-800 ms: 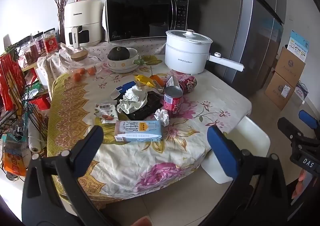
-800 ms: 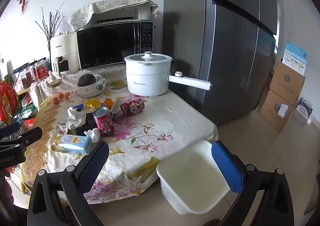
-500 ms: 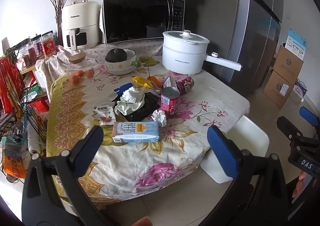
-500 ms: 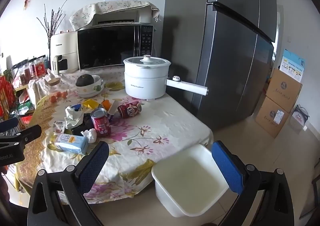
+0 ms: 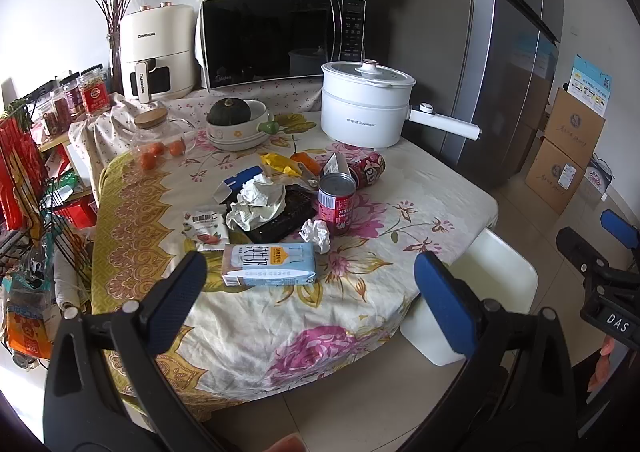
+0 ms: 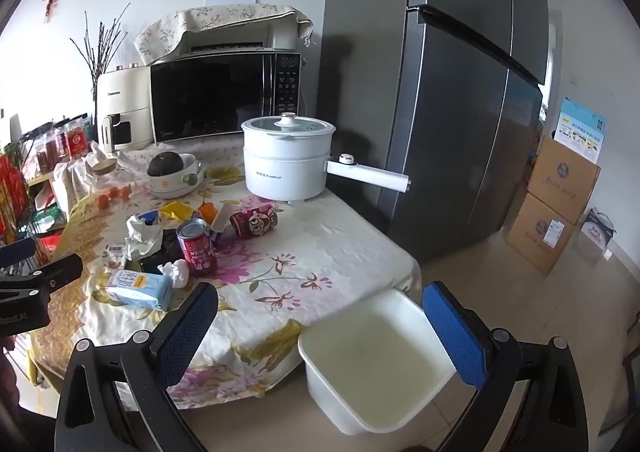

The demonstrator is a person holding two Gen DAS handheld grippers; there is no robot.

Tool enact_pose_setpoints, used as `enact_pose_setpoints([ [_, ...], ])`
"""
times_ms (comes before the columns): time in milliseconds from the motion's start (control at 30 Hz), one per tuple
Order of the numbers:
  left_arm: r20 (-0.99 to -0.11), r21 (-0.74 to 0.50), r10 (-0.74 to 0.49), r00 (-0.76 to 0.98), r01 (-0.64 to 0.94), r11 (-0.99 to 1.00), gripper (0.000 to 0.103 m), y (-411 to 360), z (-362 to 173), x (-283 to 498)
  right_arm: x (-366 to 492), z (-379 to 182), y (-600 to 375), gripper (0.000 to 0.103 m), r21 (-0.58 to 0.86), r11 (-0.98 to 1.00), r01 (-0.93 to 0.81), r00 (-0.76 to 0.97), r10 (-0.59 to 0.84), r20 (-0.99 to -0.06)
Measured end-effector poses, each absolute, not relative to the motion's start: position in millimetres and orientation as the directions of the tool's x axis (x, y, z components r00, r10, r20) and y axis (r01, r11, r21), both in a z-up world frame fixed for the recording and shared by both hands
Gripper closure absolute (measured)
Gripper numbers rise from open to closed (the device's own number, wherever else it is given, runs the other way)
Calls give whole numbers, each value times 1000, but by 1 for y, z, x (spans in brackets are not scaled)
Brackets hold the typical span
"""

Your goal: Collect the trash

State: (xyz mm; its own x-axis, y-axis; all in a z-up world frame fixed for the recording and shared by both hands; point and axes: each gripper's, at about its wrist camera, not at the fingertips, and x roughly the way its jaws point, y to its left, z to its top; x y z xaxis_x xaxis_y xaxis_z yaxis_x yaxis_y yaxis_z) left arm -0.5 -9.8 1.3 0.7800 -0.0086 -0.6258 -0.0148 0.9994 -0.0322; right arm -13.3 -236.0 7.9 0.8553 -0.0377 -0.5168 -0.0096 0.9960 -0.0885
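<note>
At twelve o'clock of left gripper (image 5: 308, 276), spread wide and empty: milk carton (image 5: 269, 265). Right gripper (image 6: 320, 316) likewise spread, above white bin (image 6: 376, 356). Approach step; called for closing on carton.

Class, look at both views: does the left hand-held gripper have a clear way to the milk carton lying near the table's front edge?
Probably yes. The left hand-held gripper is open and empty, and the milk carton lies nearest it on the table, with nothing in front. A crumpled tissue sits just behind the carton.

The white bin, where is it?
In the right wrist view, the white bin sits on the floor by the table's near corner, apparently empty.
</note>
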Motion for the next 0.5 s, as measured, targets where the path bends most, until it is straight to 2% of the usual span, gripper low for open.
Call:
enact_pose_setpoints([
  [500, -625, -31, -8, 781, -14, 999, 0, -11, 1, -1, -15, 10, -237, 0, -85, 996, 5, 865, -47, -500],
])
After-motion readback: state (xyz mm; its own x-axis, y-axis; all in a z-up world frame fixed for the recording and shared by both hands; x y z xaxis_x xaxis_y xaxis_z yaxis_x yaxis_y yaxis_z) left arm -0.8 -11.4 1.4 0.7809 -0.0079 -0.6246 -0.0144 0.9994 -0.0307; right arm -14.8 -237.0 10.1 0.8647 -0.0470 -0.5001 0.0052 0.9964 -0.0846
